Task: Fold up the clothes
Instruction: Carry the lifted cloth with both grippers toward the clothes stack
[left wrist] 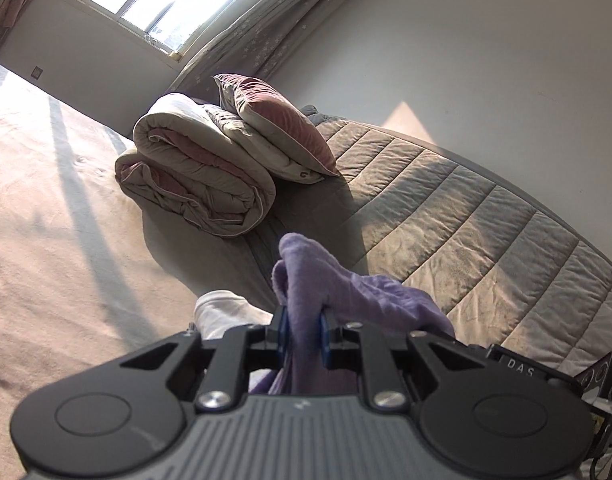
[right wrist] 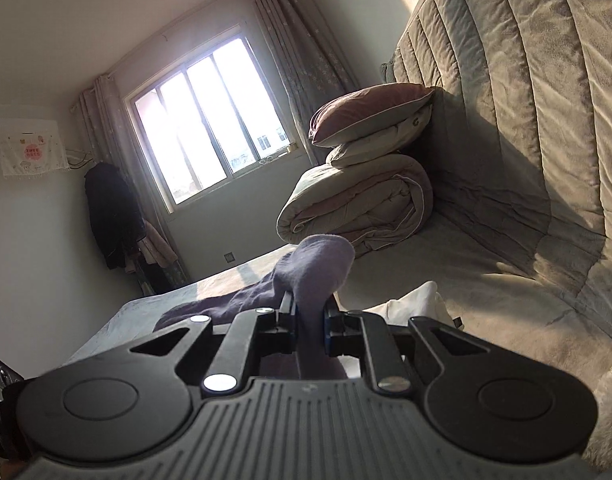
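Purple cloth (left wrist: 338,284) was pinched in both grippers at once. The left gripper (left wrist: 303,330) had its two blue pads pressed tight on one bunched bit of the cloth, and the right gripper (right wrist: 310,326) was squeezing another bit of the same cloth (right wrist: 318,264). Neither gripper was spread wide.

In the left wrist view the cloth ran off to the right and down from the pinch. In the right wrist view it ran off to the left and down. So the cloth stretched between the two grippers, with its long side going across from one to the other. Both grippers were held up above the bed (left wrist: 45,208) and pointed about level, toward the rolled quilt (left wrist: 193,172) and the pillow (left wrist: 273,120) on top of it.

I think the cloth was up in the air, being spread out before a fold. Neither hand was nearer to it, since each one had an end. A white garment (right wrist: 410,300) lay on the bed just below.
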`<state>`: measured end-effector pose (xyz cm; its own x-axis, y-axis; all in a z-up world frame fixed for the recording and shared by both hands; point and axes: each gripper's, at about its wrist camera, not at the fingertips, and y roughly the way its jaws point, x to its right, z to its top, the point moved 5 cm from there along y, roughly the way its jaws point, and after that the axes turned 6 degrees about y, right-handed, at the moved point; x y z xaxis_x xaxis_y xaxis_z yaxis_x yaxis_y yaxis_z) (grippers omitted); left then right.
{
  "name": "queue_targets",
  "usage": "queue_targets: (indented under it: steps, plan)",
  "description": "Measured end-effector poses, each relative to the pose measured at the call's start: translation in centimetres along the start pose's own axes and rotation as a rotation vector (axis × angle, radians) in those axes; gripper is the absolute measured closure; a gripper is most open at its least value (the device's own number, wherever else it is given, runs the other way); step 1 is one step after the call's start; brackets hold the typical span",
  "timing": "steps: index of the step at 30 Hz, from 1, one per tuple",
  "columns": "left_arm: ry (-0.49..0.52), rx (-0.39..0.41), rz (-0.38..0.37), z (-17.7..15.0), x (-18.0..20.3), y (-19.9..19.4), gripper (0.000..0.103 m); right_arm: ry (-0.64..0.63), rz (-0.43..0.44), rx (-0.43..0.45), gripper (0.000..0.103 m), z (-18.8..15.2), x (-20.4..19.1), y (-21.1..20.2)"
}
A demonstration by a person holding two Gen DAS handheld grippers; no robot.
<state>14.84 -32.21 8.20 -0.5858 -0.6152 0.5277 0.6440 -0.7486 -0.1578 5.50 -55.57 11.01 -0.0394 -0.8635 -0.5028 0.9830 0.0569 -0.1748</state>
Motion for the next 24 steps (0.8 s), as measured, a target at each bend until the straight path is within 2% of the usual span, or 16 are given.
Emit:
queue_targets:
  steps: [5, 9, 12, 13, 15, 17, 18, 19, 21, 24]
  plan:
    - [-0.032, -0.001, 0.005, 0.0, 0.3, 3.9, 0.087, -0.031, -0.025, 0.000, 0.088, 2.3, 2.3, 2.1]
    - [-0.039, -0.001, 0.026, -0.1, -0.6, 6.5, 0.087, -0.022, -0.029, -0.014, 0.088, 2.5, 4.1, 4.8]
    - [-0.037, -0.020, 0.080, -0.8, -2.2, 8.6, 0.085, -0.011, -0.035, -0.050, 0.087, 1.7, 5.6, 7.6]
    - [-0.029, -0.030, 0.103, -1.0, -2.7, 9.3, 0.082, -0.010, -0.046, -0.059, 0.084, 1.4, 6.0, 8.3]
    - [-0.003, -0.041, 0.162, -1.5, -3.9, 10.3, 0.081, -0.023, -0.100, -0.072, 0.083, 0.4, 7.1, 9.9]
    - [0.019, -0.046, 0.193, -1.6, -4.7, 10.8, 0.076, -0.031, -0.152, -0.091, 0.081, -0.5, 8.0, 10.9]
    - [0.026, -0.043, 0.206, -1.5, -5.0, 10.9, 0.072, -0.031, -0.169, -0.092, 0.076, -0.8, 8.4, 11.0]
    - [0.033, -0.038, 0.212, -1.4, -5.3, 10.9, 0.071, -0.029, -0.175, -0.087, 0.067, -0.9, 8.7, 10.9]
    - [0.048, -0.025, 0.206, -1.1, -5.4, 10.8, 0.070, -0.026, -0.172, -0.053, 0.059, -0.6, 8.9, 10.1]
    - [0.084, 0.012, 0.190, -0.3, -4.8, 10.6, 0.070, -0.043, -0.164, 0.005, 0.059, 0.3, 8.6, 8.8]
